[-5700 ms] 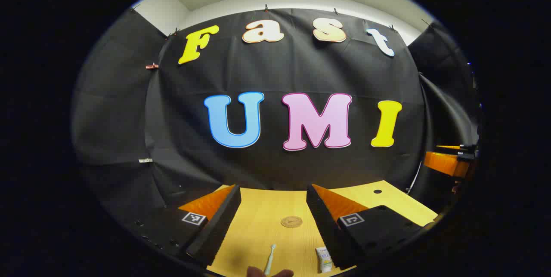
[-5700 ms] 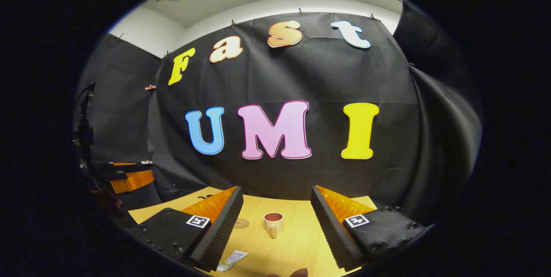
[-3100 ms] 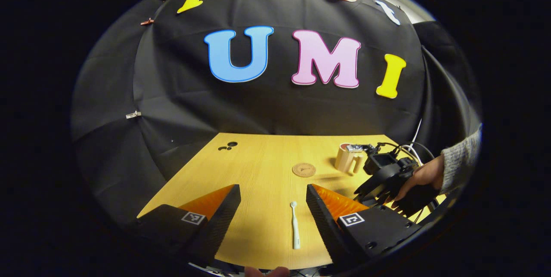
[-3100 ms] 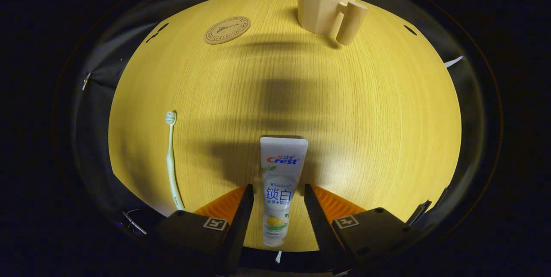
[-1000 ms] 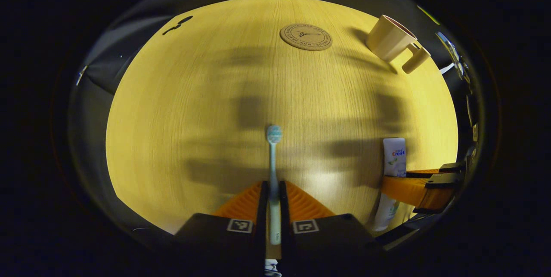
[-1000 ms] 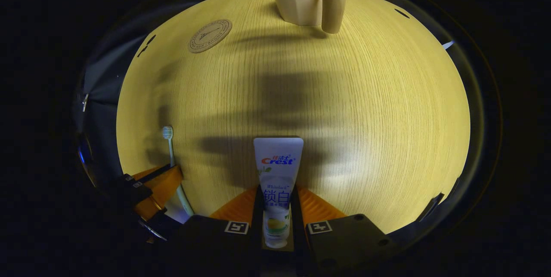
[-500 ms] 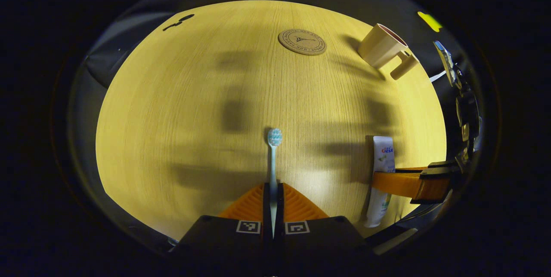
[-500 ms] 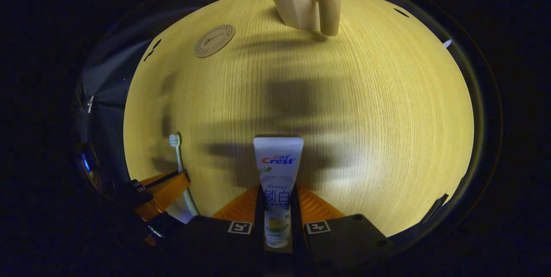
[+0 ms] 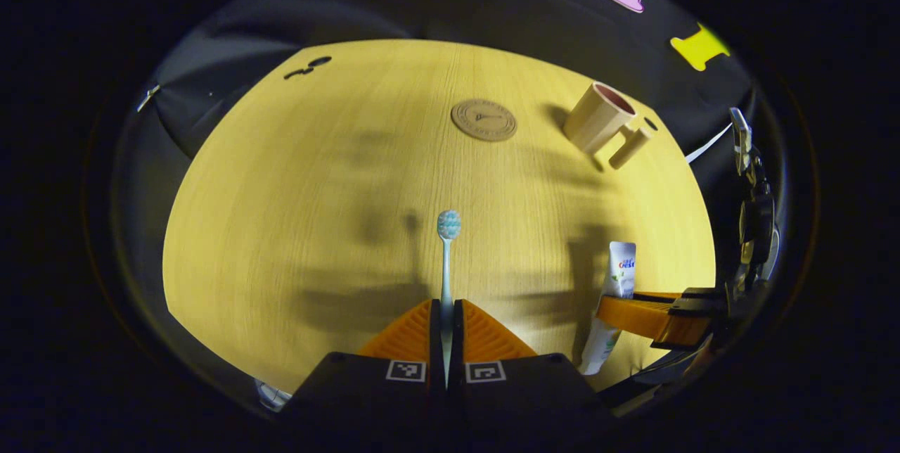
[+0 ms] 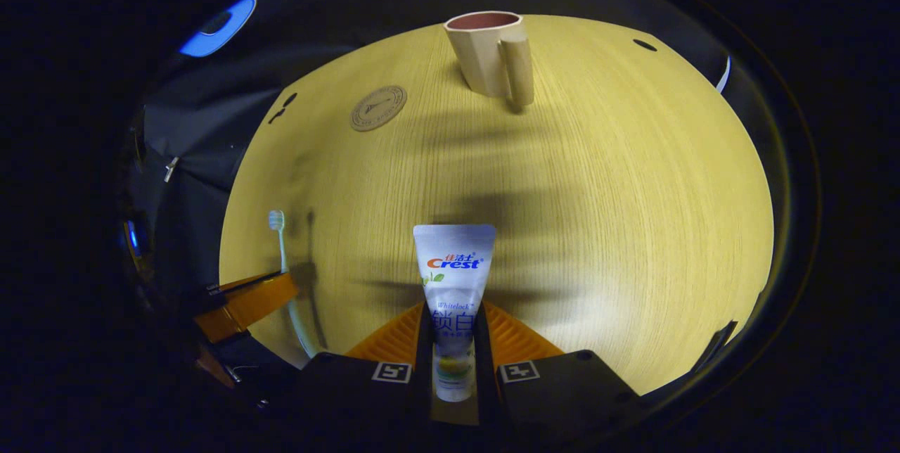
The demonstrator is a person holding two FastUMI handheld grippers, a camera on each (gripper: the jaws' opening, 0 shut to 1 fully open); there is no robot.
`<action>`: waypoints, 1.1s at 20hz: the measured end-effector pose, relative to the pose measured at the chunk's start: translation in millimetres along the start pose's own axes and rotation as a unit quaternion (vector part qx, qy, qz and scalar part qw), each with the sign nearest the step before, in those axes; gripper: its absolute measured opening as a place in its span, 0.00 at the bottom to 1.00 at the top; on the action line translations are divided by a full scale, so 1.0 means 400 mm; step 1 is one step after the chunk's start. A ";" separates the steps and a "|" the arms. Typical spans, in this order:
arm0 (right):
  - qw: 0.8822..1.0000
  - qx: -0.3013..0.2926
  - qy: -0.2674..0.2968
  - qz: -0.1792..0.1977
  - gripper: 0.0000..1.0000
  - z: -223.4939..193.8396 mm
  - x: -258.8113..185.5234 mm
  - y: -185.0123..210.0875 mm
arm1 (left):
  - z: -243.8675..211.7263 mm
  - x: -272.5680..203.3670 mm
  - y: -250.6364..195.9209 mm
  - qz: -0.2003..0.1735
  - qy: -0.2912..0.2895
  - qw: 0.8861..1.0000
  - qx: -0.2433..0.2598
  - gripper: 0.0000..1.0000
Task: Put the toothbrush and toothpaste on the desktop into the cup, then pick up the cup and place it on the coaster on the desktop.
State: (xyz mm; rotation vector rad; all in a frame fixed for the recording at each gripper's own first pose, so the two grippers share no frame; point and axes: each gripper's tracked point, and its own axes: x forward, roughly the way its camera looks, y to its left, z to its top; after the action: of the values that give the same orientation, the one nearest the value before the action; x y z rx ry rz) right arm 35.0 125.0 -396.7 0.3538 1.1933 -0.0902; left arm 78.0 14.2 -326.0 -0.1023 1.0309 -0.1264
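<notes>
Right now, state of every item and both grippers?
toothbrush: clamped in left gripper, bristle end forward.
toothpaste: clamped in right gripper, crimped end forward.
cup: upright on desktop, nothing visible inside, not on the coaster.
coaster: bare, left of the cup.

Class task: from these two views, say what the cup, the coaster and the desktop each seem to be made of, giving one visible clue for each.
Cup: probably matte plastic or ceramic; even beige, no gloss.
Coaster: likely cork or wood; flat tan disc with a dark printed or burnt ring mark.
Desktop: wood or wood-look laminate; fine straight grain lines, low sheen.
</notes>
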 end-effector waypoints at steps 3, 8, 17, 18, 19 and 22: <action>0.996 -0.012 -0.079 0.029 0.30 0.040 -0.044 0.016 | 0.020 -0.037 -0.024 -0.011 -0.056 0.998 0.013 0.06; 0.976 -0.042 -0.203 0.065 0.30 0.110 -0.109 0.033 | 0.070 -0.123 -0.063 -0.030 -0.164 0.985 0.036 0.06; 0.929 -0.085 -0.355 0.057 0.24 0.234 -0.315 0.027 | 0.184 -0.260 -0.174 -0.058 -0.299 0.951 0.059 0.06; 0.923 -0.091 -0.370 0.054 0.24 0.258 -0.350 0.019 | 0.195 -0.267 -0.188 -0.063 -0.306 0.949 0.052 0.06; 0.916 -0.098 -0.386 0.051 0.24 0.286 -0.382 0.010 | 0.211 -0.271 -0.201 -0.067 -0.313 0.946 0.047 0.06; 0.891 -0.125 -0.433 0.050 0.24 0.385 -0.478 0.011 | 0.249 -0.284 -0.235 -0.076 -0.335 0.938 0.040 0.06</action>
State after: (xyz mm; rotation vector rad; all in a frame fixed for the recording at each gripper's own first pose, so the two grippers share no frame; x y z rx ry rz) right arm 102.2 58.2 -170.2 0.1114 0.2887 0.0016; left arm 100.5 -58.9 -165.4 -0.1377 0.3337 -0.2535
